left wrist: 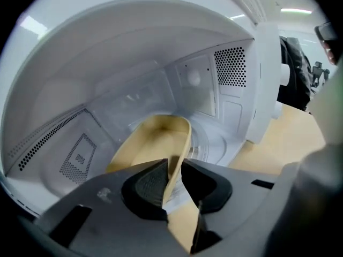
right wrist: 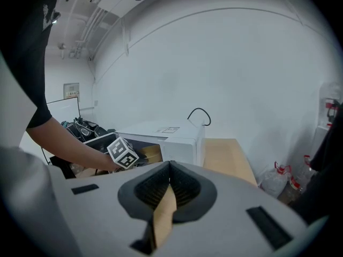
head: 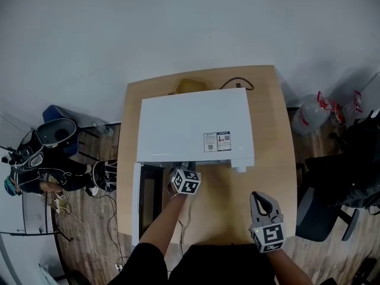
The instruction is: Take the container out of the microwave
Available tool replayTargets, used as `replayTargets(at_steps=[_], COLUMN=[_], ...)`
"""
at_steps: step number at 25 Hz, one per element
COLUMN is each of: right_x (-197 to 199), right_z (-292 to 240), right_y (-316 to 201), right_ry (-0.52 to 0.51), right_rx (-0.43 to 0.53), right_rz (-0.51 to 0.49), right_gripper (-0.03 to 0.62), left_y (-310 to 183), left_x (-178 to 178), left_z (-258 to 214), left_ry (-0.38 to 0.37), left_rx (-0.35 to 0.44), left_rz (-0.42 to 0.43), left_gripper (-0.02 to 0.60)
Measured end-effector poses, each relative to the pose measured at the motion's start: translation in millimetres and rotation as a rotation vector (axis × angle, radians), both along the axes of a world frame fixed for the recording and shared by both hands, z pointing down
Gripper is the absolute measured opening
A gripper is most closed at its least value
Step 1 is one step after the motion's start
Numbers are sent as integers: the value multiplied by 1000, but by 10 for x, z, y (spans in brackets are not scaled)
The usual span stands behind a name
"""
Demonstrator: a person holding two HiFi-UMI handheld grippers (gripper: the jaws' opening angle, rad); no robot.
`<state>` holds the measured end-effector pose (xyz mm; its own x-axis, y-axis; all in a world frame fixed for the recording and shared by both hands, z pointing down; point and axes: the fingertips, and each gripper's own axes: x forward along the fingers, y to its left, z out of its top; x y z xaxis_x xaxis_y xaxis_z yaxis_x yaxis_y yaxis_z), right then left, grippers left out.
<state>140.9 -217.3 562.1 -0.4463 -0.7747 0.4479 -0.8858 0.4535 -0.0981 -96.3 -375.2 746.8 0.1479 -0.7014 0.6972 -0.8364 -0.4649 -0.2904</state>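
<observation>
A white microwave stands on the wooden table with its door swung open to the left. Inside, a shallow tan container rests on the glass turntable. My left gripper reaches into the cavity, and its pads clamp the container's near right wall. In the head view only its marker cube shows at the microwave's opening. My right gripper hovers over the table's front right, away from the microwave, shut with nothing between its pads.
A black cable and a tan object lie behind the microwave. Water bottles and a chair stand on the floor to the right. A bin and gear lie on the floor to the left.
</observation>
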Motion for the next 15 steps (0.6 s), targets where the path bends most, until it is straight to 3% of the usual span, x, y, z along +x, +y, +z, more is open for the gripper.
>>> replayTargets(at_steps=[3, 5, 15], right_x=[28, 44, -44], right_z=[-4, 6, -91], right_y=[64, 102, 205], right_ry=[-2, -1, -15], right_rx=[-5, -10, 12], right_rz=[11, 13, 4], right_gripper=[60, 60, 60], left_y=[28, 44, 242], left_x=[-35, -49, -100], left_z=[-20, -57, -140], left_ry=[2, 16, 43], left_rx=[0, 12, 8], left_rz=[-12, -28, -30], left_gripper=[72, 23, 21])
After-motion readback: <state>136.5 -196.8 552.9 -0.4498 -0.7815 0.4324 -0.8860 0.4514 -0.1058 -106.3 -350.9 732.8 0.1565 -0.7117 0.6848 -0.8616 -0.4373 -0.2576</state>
